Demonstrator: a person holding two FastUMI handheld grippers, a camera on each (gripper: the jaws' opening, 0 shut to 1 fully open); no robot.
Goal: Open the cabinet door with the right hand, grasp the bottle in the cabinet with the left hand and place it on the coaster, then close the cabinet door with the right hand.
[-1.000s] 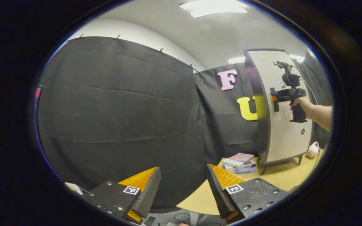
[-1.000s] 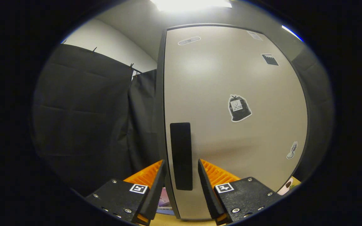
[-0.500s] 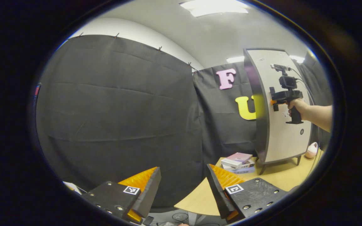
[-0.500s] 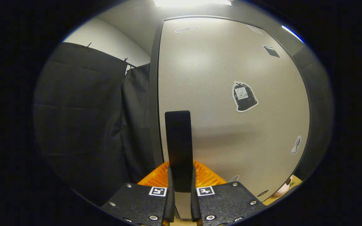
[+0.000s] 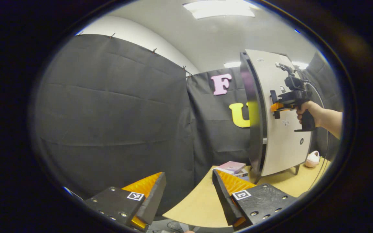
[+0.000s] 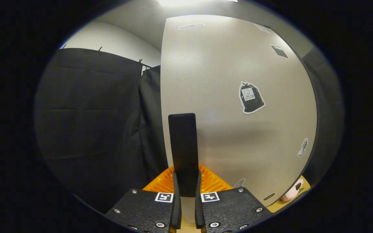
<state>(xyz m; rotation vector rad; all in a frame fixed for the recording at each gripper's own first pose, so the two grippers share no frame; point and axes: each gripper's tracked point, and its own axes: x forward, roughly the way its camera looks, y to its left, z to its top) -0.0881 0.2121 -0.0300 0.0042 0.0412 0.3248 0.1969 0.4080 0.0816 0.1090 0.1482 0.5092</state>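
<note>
A pale grey cabinet door with a dark upright handle stands right before my right gripper, which is shut on that handle. In the left gripper view the same door hangs slightly ajar from the dark cabinet body, with a narrow gap at its left edge. There the right gripper grips the handle, held by a hand. My left gripper is open and holds nothing, low over the near edge of the wooden table. The cabinet's inside is hidden.
A stack of books lies on the table left of the cabinet. A small pink-and-white object sits by the cabinet's right leg, also seen as a pink-and-white object at the right gripper view's lower right. Stickers dot the door.
The right gripper closed on the door handle and has drawn the door slightly ajar. The left gripper stayed open, its view swinging a little so the cabinet sits further left.
</note>
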